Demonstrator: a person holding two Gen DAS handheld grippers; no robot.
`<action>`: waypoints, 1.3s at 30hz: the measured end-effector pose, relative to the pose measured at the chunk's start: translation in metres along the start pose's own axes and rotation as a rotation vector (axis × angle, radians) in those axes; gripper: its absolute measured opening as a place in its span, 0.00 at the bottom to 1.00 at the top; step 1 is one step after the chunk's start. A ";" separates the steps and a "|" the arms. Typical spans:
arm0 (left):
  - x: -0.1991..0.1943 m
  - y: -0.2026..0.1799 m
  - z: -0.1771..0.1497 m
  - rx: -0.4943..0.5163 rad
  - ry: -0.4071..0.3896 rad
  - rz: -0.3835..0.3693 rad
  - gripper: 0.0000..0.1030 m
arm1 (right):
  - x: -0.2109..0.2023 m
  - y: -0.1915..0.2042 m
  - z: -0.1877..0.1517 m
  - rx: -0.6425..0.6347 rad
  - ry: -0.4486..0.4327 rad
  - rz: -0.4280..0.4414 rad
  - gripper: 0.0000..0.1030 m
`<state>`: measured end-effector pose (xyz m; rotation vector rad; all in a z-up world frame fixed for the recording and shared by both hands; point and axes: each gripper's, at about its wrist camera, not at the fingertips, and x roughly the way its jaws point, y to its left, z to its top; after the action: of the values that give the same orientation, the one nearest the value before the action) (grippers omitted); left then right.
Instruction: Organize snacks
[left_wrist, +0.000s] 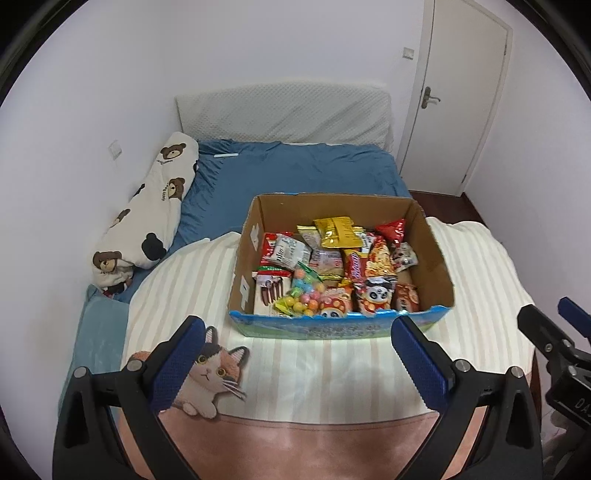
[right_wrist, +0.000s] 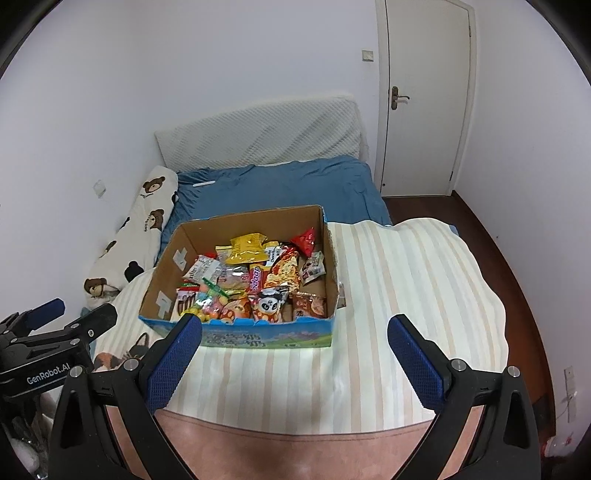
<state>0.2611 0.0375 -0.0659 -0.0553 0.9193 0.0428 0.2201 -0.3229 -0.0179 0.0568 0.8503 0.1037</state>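
An open cardboard box (left_wrist: 432, 258) with a blue printed front stands on a striped blanket on the bed. It holds several snack packets: a yellow bag (left_wrist: 338, 230), a red bag (left_wrist: 391, 229), a panda packet (left_wrist: 376, 295) and a bag of coloured candy balls (left_wrist: 303, 299). The box also shows in the right wrist view (right_wrist: 162, 273). My left gripper (left_wrist: 297, 332) is open and empty, just in front of the box. My right gripper (right_wrist: 295, 332) is open and empty, in front of the box's right part.
A bear-print bolster (left_wrist: 147, 218) lies along the left wall. A white pillow (left_wrist: 284, 112) leans at the bed's head. A blue sheet (left_wrist: 295, 166) covers the far bed. A cat picture (left_wrist: 210, 373) is on the blanket. A door (right_wrist: 424, 96) stands at the right.
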 end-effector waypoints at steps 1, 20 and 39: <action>0.003 0.000 0.002 0.001 0.002 0.006 1.00 | 0.004 -0.001 0.002 0.001 0.004 -0.003 1.00; 0.037 -0.010 0.013 0.026 0.063 0.018 1.00 | 0.052 -0.004 0.008 0.024 0.085 -0.017 1.00; 0.036 -0.013 0.013 0.034 0.056 0.026 1.00 | 0.050 -0.006 0.003 0.022 0.095 -0.028 1.00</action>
<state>0.2935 0.0258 -0.0863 -0.0128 0.9763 0.0496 0.2558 -0.3228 -0.0538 0.0616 0.9464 0.0713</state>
